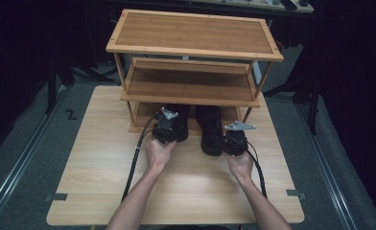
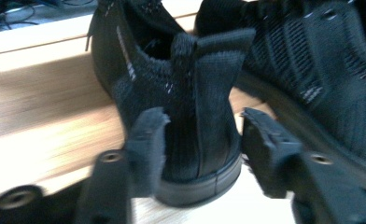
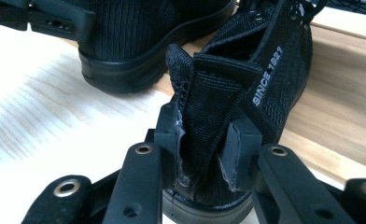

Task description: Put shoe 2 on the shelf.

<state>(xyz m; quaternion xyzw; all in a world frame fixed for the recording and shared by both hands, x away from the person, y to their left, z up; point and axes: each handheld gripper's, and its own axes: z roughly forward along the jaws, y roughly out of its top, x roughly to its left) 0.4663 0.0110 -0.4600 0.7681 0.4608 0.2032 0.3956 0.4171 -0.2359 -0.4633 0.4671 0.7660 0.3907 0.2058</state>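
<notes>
Two black knit shoes stood side by side on the wooden table, heels toward the person and toes reaching under the bottom tier of the bamboo shoe rack, which stood at twelve o'clock from the hands. The step in hand looked like the taking-hold of both shoes by their heels, either to push them into the rack's lowest tier or to draw them out; the pictures did not settle which. The left gripper stood astride the heel of the left shoe: its left jaw lay against the knit, while a sliver of light table showed between the heel and the right jaw, so it had not yet clamped. The right gripper was clenched on the heel of the right shoe, the pads squeezing the collar and pull tab so that the fabric buckled inward; the words "SINCE 1921" ran along its side. In the right gripper view the left shoe's heel sat at about eleven o'clock, just beside. The next move probably called for the left jaws to finish closing, square on the heel, before either hand shifted; both shoes should then travel level and together, since the soft collars could slip or fold out of the pads.
</notes>
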